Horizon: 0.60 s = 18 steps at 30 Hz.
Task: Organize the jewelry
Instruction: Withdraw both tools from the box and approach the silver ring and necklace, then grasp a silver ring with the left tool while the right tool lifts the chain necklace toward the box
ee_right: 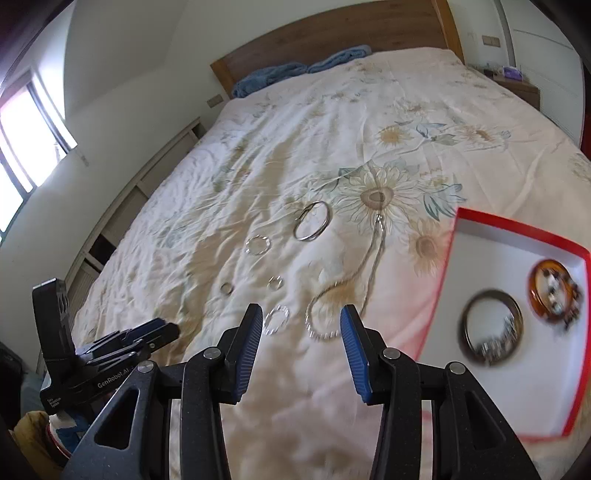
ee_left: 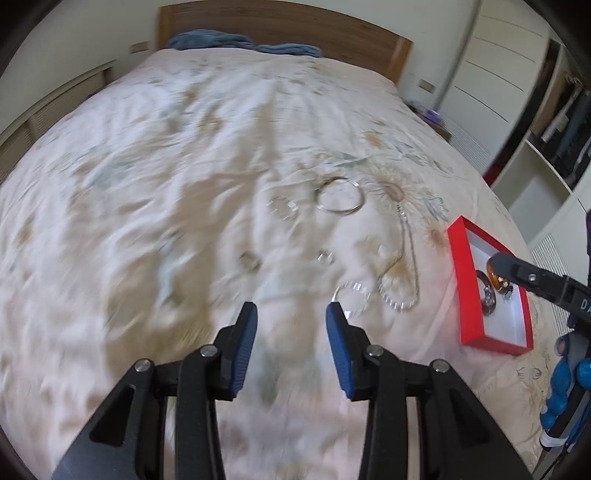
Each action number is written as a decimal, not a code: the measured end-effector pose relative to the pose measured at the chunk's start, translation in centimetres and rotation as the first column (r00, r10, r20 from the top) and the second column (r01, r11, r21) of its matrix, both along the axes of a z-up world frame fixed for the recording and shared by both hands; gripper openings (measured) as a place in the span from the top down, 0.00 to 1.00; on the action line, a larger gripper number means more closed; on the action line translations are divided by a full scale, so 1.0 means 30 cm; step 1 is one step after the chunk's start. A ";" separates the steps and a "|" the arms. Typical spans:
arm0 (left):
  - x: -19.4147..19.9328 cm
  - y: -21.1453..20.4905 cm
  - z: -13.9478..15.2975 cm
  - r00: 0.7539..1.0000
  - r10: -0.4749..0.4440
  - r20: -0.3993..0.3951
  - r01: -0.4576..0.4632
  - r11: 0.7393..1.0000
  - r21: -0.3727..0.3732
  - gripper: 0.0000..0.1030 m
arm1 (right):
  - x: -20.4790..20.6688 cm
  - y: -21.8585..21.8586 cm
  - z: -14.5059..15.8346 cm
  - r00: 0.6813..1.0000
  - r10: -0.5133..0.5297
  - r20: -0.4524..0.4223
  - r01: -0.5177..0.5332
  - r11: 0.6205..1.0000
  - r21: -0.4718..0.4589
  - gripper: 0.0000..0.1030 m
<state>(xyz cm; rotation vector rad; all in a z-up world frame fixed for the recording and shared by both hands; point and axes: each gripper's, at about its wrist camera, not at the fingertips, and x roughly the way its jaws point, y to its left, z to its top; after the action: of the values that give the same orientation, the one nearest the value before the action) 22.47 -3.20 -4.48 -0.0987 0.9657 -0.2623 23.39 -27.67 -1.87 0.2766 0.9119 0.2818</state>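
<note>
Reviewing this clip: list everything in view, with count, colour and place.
bed cover: one, cream with flowers, under everything
headboard: one, wooden, far end
blue cloth: bundled at the headboard
box: one, red with white inside, right
bangles in box: two, dark and amber
large ring: one, silver, on the cover
chain: one, silver, beside the box
beaded bracelets: two, clear, and
small rings: two, and
left claw: open, empty
right claw: open, empty

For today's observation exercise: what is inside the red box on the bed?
The red box holds a dark-rimmed bangle and an amber bangle, each overlapped by blurred sparkly pieces I cannot identify.
</note>
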 end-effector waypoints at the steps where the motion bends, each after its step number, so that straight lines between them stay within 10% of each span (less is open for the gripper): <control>1: 0.034 -0.019 -0.010 1.000 -0.022 0.001 0.022 1.000 -0.001 0.65 | 0.027 0.002 -0.007 1.000 -0.001 -0.005 0.001 1.000 -0.006 0.57; 18: 0.322 -0.176 -0.249 0.975 -0.214 -0.058 0.217 0.975 0.043 0.65 | 0.347 0.011 -0.214 0.981 -0.079 -0.178 0.048 0.984 -0.173 0.57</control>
<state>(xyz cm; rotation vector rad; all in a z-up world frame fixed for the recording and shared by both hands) 32.13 -8.49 -11.95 0.0449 1.0359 -0.4373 33.79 -27.34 -8.28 0.1772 1.1008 0.1193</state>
